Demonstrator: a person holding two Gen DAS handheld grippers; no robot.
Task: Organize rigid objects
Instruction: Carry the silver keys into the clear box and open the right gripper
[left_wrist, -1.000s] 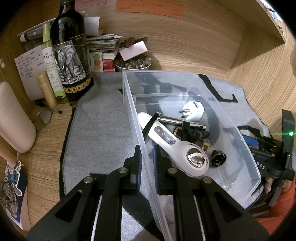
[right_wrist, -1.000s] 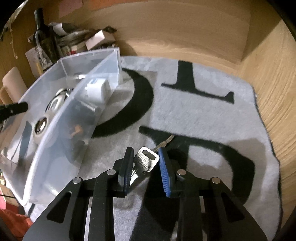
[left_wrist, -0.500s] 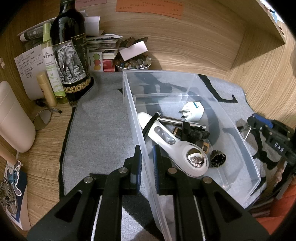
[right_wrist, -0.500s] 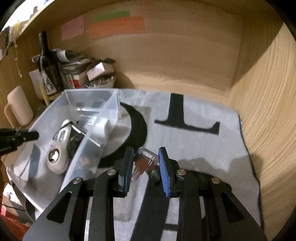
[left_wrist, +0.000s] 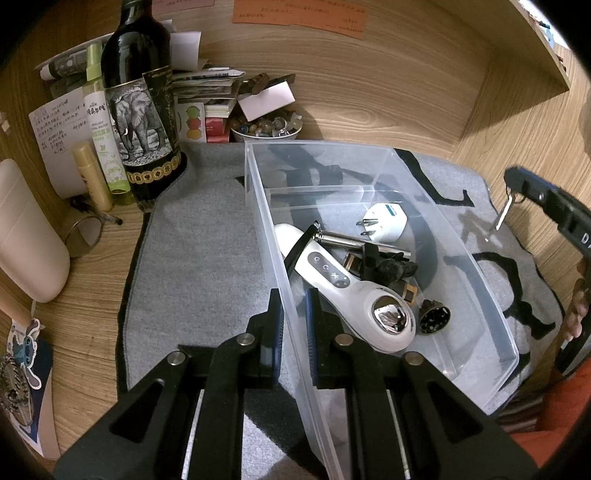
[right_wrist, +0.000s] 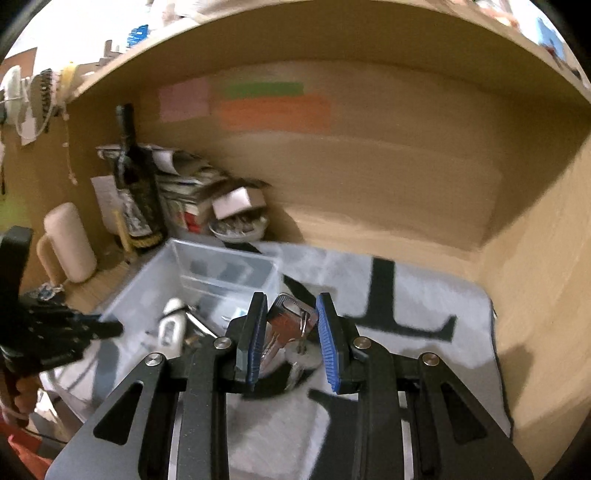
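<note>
My left gripper (left_wrist: 293, 314) pinches the clear bin's (left_wrist: 480, 273) wall; my right gripper (right_wrist: 291, 332) grips keys (right_wrist: 290, 319) lifted off the mat; bin holds several items; keys not yet in.

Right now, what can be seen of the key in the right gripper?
The key is silvery metal with a squarish grey head and a small ring hanging from it. It sits tilted between the blue-padded jaws of the right gripper, head up and blade pointing down and back toward the camera. It is lifted off the grey mat, near the clear bin. In the left wrist view it dangles from the gripper's tip.
</note>
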